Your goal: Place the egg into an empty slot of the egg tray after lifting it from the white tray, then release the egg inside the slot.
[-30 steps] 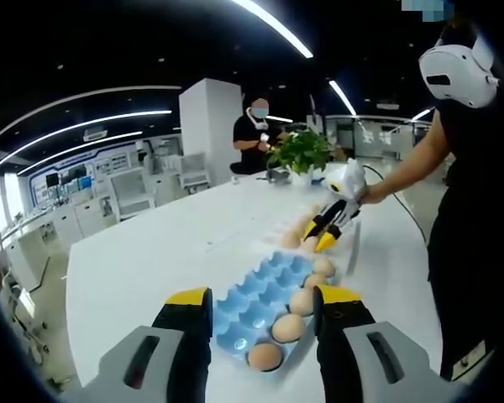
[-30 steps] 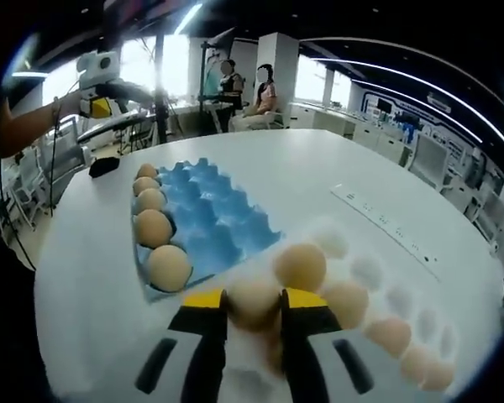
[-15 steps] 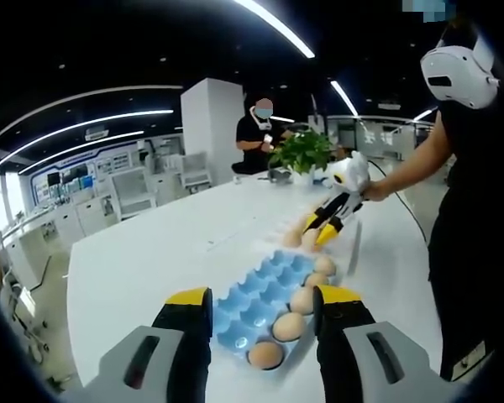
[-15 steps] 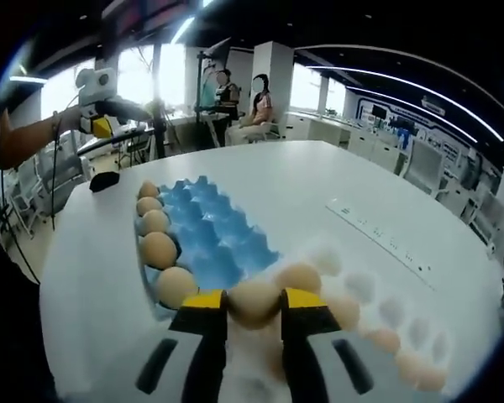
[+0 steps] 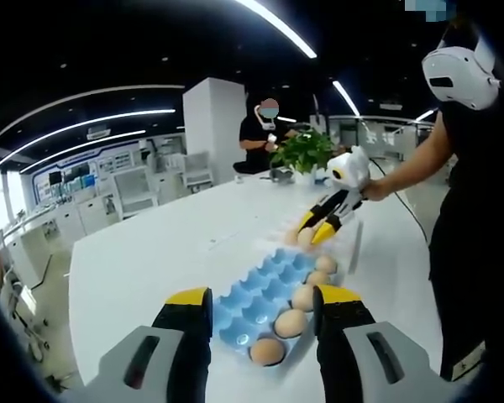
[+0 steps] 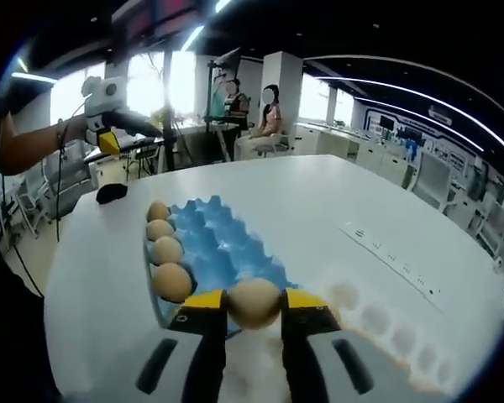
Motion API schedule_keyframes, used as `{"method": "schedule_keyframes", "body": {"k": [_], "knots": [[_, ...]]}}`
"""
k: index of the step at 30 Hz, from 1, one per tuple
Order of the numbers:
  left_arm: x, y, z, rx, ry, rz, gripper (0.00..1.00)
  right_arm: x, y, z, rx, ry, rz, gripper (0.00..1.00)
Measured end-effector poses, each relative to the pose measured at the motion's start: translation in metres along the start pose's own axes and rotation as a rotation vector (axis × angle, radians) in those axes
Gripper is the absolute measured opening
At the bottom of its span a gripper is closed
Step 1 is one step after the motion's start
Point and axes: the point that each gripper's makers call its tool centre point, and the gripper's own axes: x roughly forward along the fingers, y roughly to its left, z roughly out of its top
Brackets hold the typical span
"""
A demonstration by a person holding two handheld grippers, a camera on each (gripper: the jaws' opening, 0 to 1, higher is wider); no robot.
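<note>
- Left gripper view: the left gripper [image 5: 262,312] hangs over the near end of the blue egg tray [image 5: 256,295], jaws spread wide and grasping nothing.
- Left gripper view: the egg tray's long axis runs away from this gripper across the white desk [image 5: 160,252]. A row of eggs [image 5: 292,322] fills its right-hand edge; the slots to the left of that row are bare.
- Left gripper view: the right gripper [image 5: 319,227] is raised beyond the far end of the egg tray, held by the person's hand [image 5: 371,191]. From here I cannot tell what sits between its tips.
- Right gripper view: the right gripper [image 6: 254,304] is clenched on the egg [image 6: 254,302], which is pinched between the two yellow tips and lifted off the white tray [image 6: 378,323] below and to the right.
- Right gripper view: the egg tray [image 6: 223,252] lies ahead and slightly left of the held egg, its long axis pointing away. The filled row [image 6: 164,250] lines the left edge; the empty slots next to it lie almost straight ahead.
- Judgement: the right gripper is the working one. The coming move depends on carrying the egg forward over an empty slot, lowering it, then opening the jaws.
</note>
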Motion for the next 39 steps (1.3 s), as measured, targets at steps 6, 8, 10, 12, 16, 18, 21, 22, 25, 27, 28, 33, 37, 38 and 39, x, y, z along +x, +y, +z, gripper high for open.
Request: {"method": "schedule_keyframes", "body": {"k": [6,8,10,12,16,18,21,22,25,27,28,33,37,38,39], "knots": [[-0.002,0.001,-0.001,-0.004,-0.003,0.0,0.48,0.012,0.011,0.013,-0.021,-0.02,0.022,0.24],[-0.002,0.001,-0.002,-0.004,-0.001,-0.001,0.48,0.017,0.014,0.017,-0.018,-0.024,0.033,0.24],[-0.002,0.002,-0.003,-0.005,-0.002,-0.002,0.49,0.021,0.017,0.021,-0.026,-0.029,0.039,0.24],[-0.001,0.002,-0.003,-0.004,0.0,-0.002,0.49,0.026,0.021,0.025,-0.028,-0.034,0.045,0.24],[-0.001,0.003,-0.004,-0.005,-0.003,-0.004,0.49,0.036,0.029,0.034,-0.035,-0.046,0.063,0.24],[-0.001,0.003,-0.004,-0.006,-0.004,-0.005,0.49,0.041,0.034,0.038,-0.039,-0.052,0.074,0.24],[-0.002,0.005,-0.005,-0.009,-0.005,-0.003,0.49,0.048,0.04,0.044,-0.04,-0.063,0.084,0.24],[-0.003,0.005,-0.005,-0.01,-0.007,-0.002,0.49,0.052,0.044,0.045,-0.038,-0.062,0.095,0.24],[-0.004,0.006,-0.006,-0.011,-0.005,-0.001,0.49,0.06,0.051,0.05,-0.043,-0.067,0.108,0.24],[-0.005,0.006,-0.007,-0.01,-0.003,-0.001,0.48,0.065,0.054,0.053,-0.043,-0.072,0.115,0.24],[-0.005,0.007,-0.008,-0.01,-0.003,0.0,0.49,0.067,0.056,0.054,-0.04,-0.072,0.12,0.24],[-0.007,0.008,-0.008,-0.011,-0.004,0.0,0.49,0.077,0.061,0.06,-0.044,-0.074,0.136,0.24],[-0.008,0.011,-0.01,-0.016,-0.006,0.003,0.48,0.085,0.068,0.066,-0.048,-0.082,0.15,0.25],[-0.008,0.011,-0.01,-0.016,-0.006,0.003,0.48,0.087,0.07,0.067,-0.049,-0.081,0.155,0.25],[-0.008,0.012,-0.01,-0.016,-0.006,0.004,0.48,0.09,0.072,0.069,-0.05,-0.082,0.16,0.25]]}}
